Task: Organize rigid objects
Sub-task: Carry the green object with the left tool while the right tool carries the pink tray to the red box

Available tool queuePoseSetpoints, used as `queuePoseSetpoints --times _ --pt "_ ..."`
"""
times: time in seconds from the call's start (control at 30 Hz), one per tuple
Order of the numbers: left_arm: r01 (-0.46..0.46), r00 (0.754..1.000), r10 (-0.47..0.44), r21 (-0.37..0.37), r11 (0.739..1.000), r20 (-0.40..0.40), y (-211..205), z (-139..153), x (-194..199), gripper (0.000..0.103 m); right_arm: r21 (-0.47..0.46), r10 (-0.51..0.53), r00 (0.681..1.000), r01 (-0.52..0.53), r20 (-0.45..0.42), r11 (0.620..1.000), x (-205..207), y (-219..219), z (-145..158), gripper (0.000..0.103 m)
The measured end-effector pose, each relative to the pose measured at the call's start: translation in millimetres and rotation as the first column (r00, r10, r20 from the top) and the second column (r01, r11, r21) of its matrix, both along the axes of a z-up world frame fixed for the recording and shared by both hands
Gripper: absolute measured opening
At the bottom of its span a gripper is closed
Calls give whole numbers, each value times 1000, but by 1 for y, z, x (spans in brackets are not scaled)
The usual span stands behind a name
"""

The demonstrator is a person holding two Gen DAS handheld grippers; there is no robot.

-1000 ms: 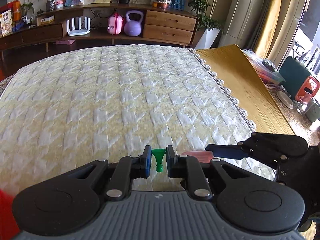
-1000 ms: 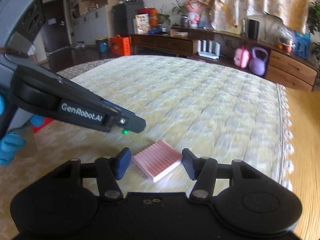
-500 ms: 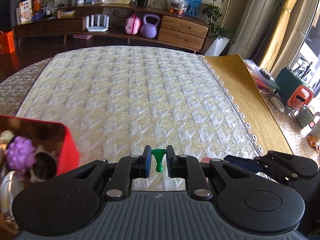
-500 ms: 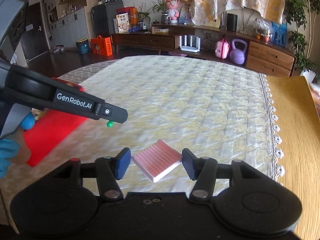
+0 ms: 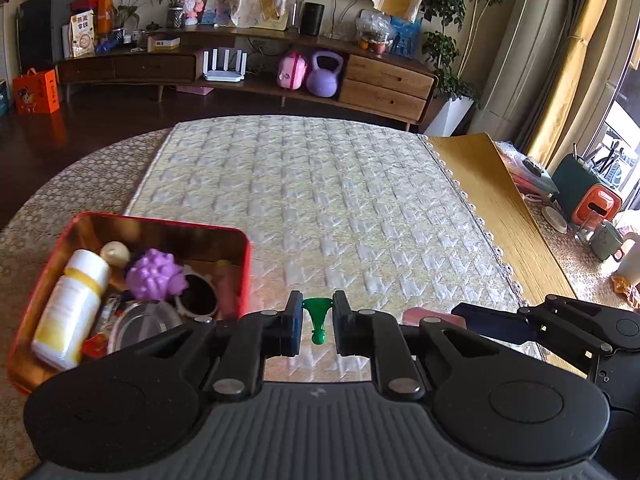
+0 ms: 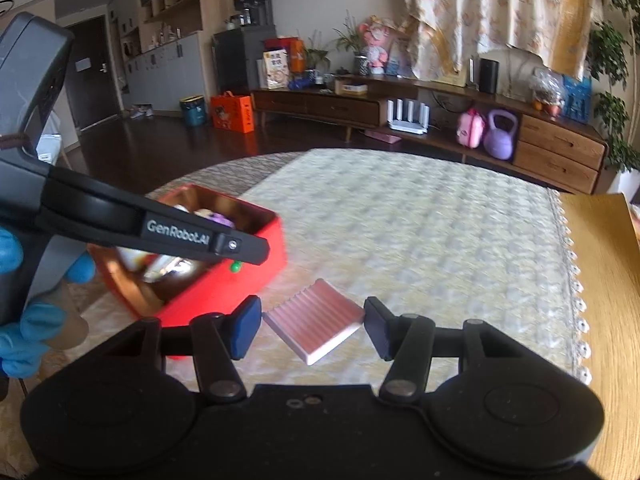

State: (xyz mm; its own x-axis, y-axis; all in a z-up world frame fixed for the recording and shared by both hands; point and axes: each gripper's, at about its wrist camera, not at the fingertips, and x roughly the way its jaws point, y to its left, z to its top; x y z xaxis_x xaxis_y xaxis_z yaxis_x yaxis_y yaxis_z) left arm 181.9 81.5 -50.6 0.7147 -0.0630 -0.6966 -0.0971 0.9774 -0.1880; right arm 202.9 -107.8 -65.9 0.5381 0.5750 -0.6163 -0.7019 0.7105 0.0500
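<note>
**Two grippers, each with a piece between its fingers**

Two items sit in your tongs. Your left gripper (image 5: 314, 326) pinches a small green plastic peg (image 5: 317, 318), flared at the top and ending in a ball; its blue-padded fingers are pressed nearly together on the flared top. Your right gripper (image 6: 312, 330) is spread wider, with a flat pink ribbed slab (image 6: 314, 320) between its fingers, corners toward the pads; whether both pads actually touch it is hard to tell.

Left of the left gripper lies a red tin box (image 5: 240, 240) with rounded corners and a shiny coppery inside. Only the left wrist view shows its contents clearly: a white and yellow bottle (image 5: 72, 304), a knobbly purple ball (image 5: 156, 274), a clear glass dish and a dark round thing that is hard to name. From the right wrist view the left gripper's arm crosses the box (image 6: 240, 288) and hides most of that, and only the peg's green ball (image 6: 235, 267) peeks below the finger.

Ahead of both spreads a quilted cream and yellow cloth (image 5: 340, 200). The slab is mostly hidden in the left view, showing just a pink edge (image 5: 434, 316).
</note>
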Motion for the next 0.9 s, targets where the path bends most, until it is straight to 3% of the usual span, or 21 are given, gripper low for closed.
queuePoseSetpoints --times 0.43,0.9 --pt "-81 996 81 13 997 23 69 11 -36 15 -14 94 995 -93 33 996 -30 65 7 56" --pt "-111 993 112 12 994 -40 122 -13 -41 15 -85 122 988 -115 90 990 -16 122 -3 56"
